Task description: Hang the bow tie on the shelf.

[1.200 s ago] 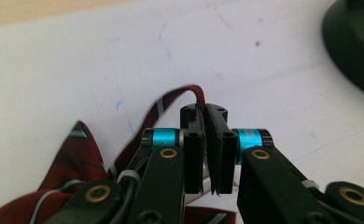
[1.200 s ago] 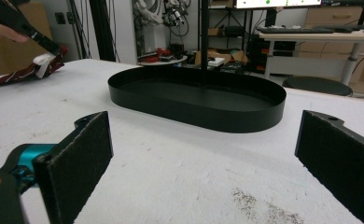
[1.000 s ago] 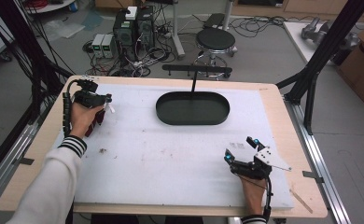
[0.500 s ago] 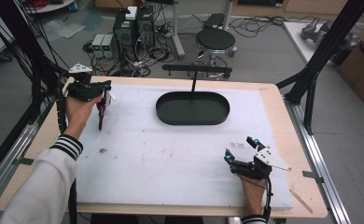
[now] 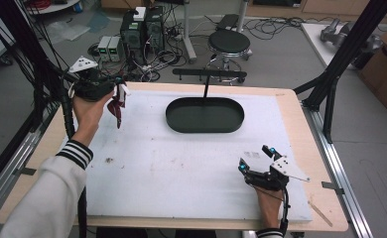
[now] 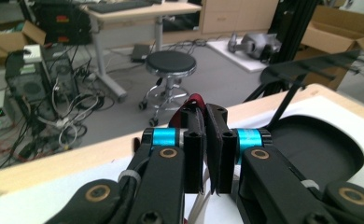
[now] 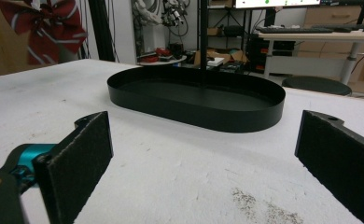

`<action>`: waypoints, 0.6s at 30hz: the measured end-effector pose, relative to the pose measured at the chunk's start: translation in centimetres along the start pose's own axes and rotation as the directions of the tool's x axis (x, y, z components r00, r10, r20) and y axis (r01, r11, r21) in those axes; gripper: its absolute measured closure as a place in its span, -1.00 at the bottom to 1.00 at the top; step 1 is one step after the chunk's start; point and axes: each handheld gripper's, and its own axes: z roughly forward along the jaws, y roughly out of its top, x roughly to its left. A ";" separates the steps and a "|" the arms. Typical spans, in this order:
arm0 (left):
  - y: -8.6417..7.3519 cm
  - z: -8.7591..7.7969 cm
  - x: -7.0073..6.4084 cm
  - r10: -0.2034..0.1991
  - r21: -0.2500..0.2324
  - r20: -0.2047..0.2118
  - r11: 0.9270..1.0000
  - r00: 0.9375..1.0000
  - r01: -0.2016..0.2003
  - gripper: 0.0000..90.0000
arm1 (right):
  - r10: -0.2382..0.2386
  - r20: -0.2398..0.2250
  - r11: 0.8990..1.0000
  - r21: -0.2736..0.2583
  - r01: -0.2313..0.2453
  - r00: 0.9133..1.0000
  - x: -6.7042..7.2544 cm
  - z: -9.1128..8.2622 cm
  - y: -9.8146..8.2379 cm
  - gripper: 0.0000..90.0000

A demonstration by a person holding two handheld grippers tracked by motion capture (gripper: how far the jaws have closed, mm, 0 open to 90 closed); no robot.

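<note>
- The left hand-held gripper [image 5: 113, 92] is raised over the worktop's [image 5: 181, 168] far left corner, its jaws clenched on a dark red bow [image 5: 117, 105] that hangs below them.
- The right hand-held gripper [image 5: 255, 159] rests near the near right corner, jaws spread wide.
- A black oval tray [image 5: 205, 115] sits by the far edge.

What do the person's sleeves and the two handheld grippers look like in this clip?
Both grippers are black, with cyan collars and padded black jaws. The left gripper and the right gripper each carry a grey three-cornered plate and trail a black cable. The left sleeve is white with a black-striped cuff.
</note>
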 end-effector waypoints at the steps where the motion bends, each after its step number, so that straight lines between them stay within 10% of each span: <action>1: 0.2 0.2 -0.3 0.005 -0.006 0.006 1.000 1.000 -0.005 0.90 | 0.001 0.000 1.000 0.000 -0.001 1.000 0.0 0.0 0.0 -0.93; 18: 1.8 3.4 -5.4 0.056 -0.049 0.075 0.997 0.996 -0.052 0.90 | -0.004 0.003 1.000 0.001 0.004 1.000 0.0 0.0 0.0 -0.93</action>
